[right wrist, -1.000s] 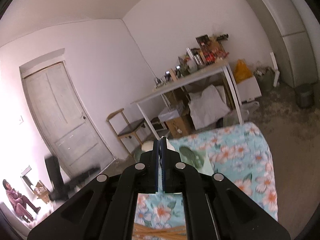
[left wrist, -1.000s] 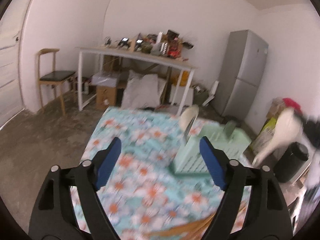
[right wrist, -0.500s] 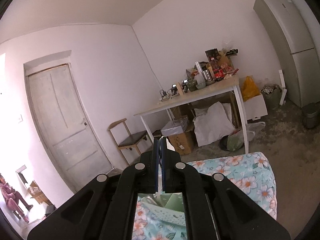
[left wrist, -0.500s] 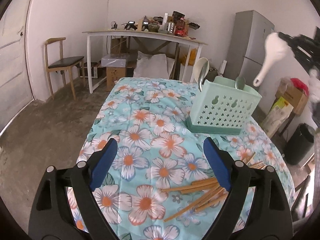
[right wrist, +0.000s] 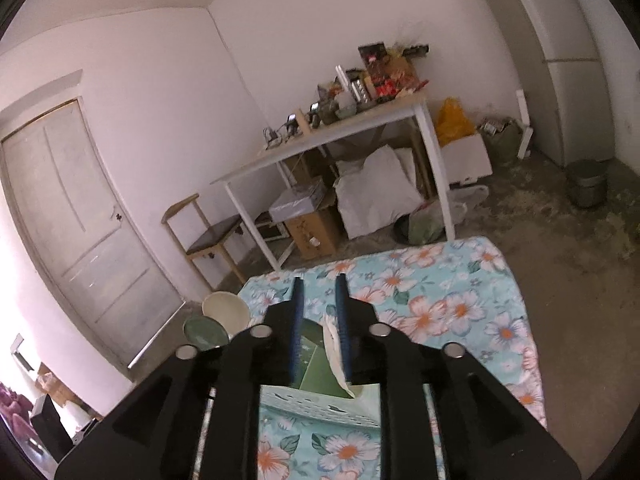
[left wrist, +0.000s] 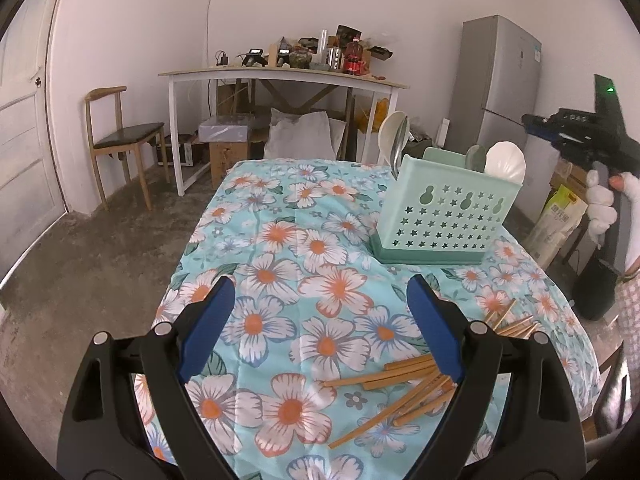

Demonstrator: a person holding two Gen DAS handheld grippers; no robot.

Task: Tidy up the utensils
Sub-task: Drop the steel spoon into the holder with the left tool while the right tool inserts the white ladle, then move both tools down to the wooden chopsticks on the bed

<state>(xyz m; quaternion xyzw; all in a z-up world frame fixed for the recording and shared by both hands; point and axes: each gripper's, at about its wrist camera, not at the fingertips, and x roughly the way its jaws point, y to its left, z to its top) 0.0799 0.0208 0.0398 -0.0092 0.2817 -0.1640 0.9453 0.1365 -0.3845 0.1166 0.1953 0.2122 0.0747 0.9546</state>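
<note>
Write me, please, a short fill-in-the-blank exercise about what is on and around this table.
1. The wooden chopsticks lie loose on the ___ tablecloth.
2. The white spoon stands in a star-punched holder whose colour is pale ___.
3. By the far wall, a wooden ___ stands left of the white table.
Missing words: floral; green; chair.
</note>
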